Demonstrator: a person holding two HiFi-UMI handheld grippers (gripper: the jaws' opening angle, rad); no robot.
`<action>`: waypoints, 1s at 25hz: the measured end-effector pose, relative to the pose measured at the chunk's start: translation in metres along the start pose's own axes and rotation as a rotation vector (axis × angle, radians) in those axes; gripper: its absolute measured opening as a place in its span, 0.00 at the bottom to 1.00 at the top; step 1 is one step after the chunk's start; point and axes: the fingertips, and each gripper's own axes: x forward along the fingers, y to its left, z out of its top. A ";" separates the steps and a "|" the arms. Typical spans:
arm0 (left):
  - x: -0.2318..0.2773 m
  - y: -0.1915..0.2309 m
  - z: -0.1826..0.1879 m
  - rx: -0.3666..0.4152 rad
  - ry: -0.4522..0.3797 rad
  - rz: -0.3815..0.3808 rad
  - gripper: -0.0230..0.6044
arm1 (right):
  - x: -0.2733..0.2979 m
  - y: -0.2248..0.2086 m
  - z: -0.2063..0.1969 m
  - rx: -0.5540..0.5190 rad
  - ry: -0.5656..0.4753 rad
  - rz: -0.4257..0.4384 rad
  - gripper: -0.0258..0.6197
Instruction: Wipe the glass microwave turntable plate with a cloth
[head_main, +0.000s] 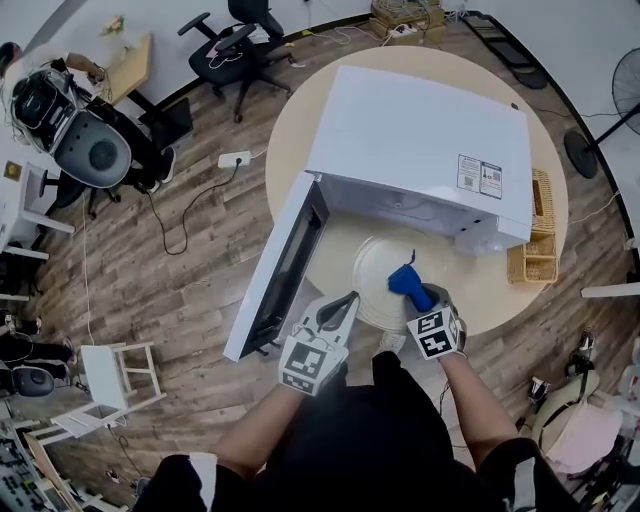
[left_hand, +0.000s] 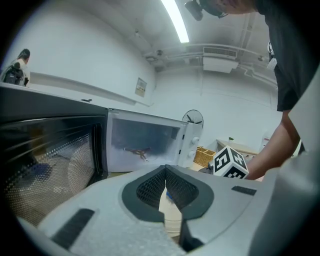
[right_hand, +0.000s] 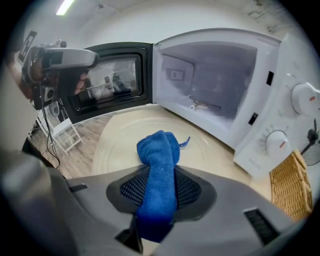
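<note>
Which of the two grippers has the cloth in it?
The right gripper, shut on the blue cloth over the glass turntable plate. The left gripper is shut with nothing between its jaws.

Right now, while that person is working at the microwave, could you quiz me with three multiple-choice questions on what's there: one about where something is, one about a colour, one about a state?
1. Where does the glass plate lie?
A. Inside the microwave
B. On the table, in front of the microwave
C. On top of the microwave

2. What colour is the cloth?
A. Blue
B. Yellow
C. White

3. How is the microwave's door?
A. Shut
B. Taken off
C. Swung open

Answers:
1 B: the head view shows the plate on the round table before the open cavity.
2 A: the right gripper is shut on a blue cloth.
3 C: the door stands swung out from the cavity, still attached.
</note>
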 end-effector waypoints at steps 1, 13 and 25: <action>0.000 -0.001 -0.001 0.001 0.002 -0.002 0.05 | 0.000 -0.007 0.000 0.005 0.000 -0.013 0.23; 0.001 -0.006 0.001 0.011 0.013 -0.008 0.05 | 0.000 -0.085 -0.006 0.077 0.015 -0.150 0.23; 0.010 -0.002 0.013 0.018 0.008 -0.007 0.05 | -0.015 -0.087 0.019 0.156 -0.087 -0.118 0.22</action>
